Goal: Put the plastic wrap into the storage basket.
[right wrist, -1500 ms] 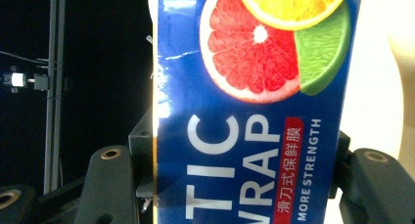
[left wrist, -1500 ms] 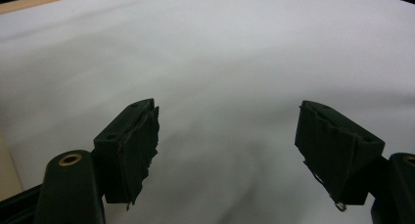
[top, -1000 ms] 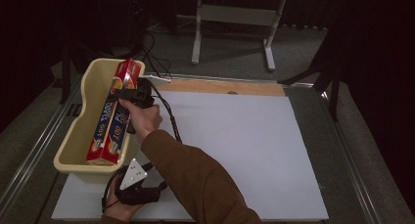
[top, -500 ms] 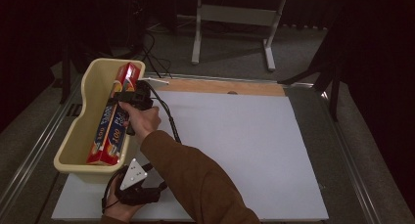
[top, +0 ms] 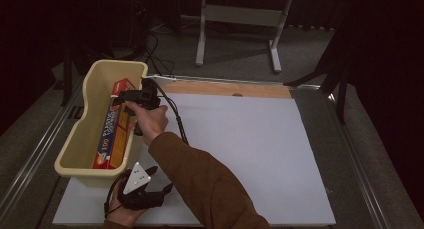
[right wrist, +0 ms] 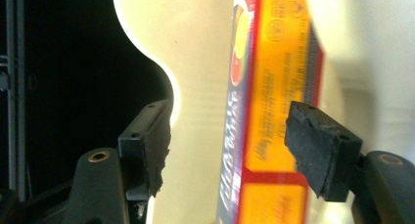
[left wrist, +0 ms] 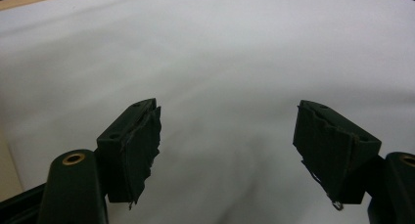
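A long red, orange and blue box (top: pixel 114 129) lies lengthwise inside the cream plastic bin (top: pixel 75 139) at the table's left. My right gripper (top: pixel 127 95) reaches across over the bin's far end, just above the box. In the right gripper view it (right wrist: pixel 227 131) is open, and the box (right wrist: pixel 274 111) lies beyond the jaws against the bin's inner wall (right wrist: pixel 195 87); I see no pad pressing on it. My left gripper (top: pixel 150 191) rests near the front edge, under its grey plate. It (left wrist: pixel 227 131) is open over bare white board.
The white board (top: pixel 250 149) covers most of the table, with a wooden strip (top: pixel 225 88) along its far edge. A cable (top: pixel 175 116) trails from the right gripper across the board. Dark floor and a metal stand (top: pixel 235 34) lie beyond.
The box's far end has dropped lower into the bin. The right gripper has barely shifted; the left gripper has stayed put.
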Demonstrator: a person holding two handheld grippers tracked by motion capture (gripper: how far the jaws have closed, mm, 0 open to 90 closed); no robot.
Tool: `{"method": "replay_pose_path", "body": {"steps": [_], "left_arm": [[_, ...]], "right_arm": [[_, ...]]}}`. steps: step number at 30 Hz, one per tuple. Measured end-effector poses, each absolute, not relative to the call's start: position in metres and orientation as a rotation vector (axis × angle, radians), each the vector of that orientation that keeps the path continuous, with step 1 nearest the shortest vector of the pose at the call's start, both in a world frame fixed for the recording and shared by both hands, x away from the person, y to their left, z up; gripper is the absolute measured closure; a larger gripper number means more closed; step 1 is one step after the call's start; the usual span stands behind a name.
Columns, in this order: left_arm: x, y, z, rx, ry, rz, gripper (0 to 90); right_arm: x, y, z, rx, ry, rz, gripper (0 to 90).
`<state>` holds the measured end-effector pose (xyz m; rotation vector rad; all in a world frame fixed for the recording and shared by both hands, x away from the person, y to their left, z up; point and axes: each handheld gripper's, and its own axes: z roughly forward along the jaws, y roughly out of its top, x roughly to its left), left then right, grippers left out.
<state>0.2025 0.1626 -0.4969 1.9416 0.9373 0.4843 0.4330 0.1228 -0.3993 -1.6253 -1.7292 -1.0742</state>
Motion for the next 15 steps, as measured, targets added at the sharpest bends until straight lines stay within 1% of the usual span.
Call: {"method": "replay_pose_path", "body": {"steps": [5,9,13,15], "left_arm": [[0.203,0.162,-0.497,1.947,0.934,0.48,25.6],[0.204,0.161,-0.498,1.95,0.934,0.483,25.6],[0.204,0.159,-0.499,1.959,0.931,0.48,25.6],[0.204,0.159,-0.499,1.964,0.928,0.481,25.6]], "right_arm": [[0.433,0.113,-0.395,-1.586,-1.852,-1.056,35.9],[0.432,0.103,-0.392,-1.541,-1.891,-1.076,33.7],[0.427,0.09,-0.387,-1.474,-2.074,-1.142,35.6],[0.425,0.085,-0.386,-1.412,-2.181,-1.173,32.7]]}}
